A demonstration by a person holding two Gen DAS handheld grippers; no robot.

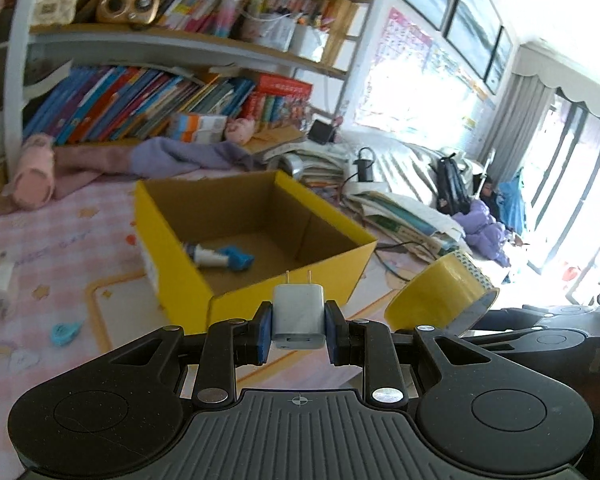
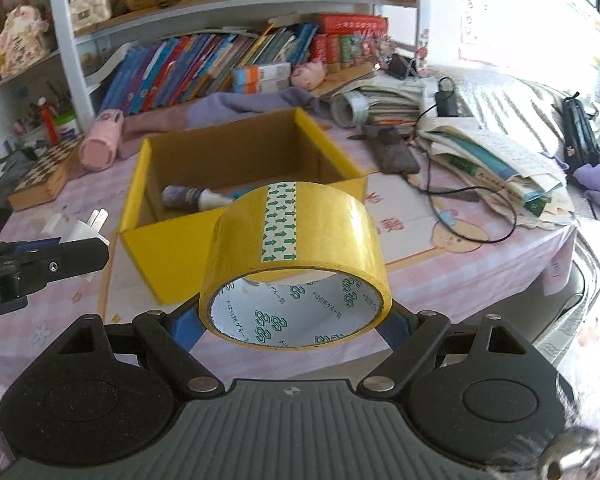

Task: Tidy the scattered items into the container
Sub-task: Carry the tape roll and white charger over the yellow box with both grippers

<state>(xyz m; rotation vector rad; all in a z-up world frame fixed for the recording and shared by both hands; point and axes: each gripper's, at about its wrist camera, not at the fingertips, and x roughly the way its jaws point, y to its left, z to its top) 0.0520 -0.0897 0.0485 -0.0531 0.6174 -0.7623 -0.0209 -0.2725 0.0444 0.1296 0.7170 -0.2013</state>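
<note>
Left wrist view first: the left claw is closed narrow on a white charger plug, prongs pointing up, just in front of the yellow box on the pink surface. Inside the box lies a blue-and-white item, and a small blue item lies on the surface to the left. Right wrist view: the right claw stands wide, gripping a yellow tape roll near the box; a glue bottle lies inside.
</note>
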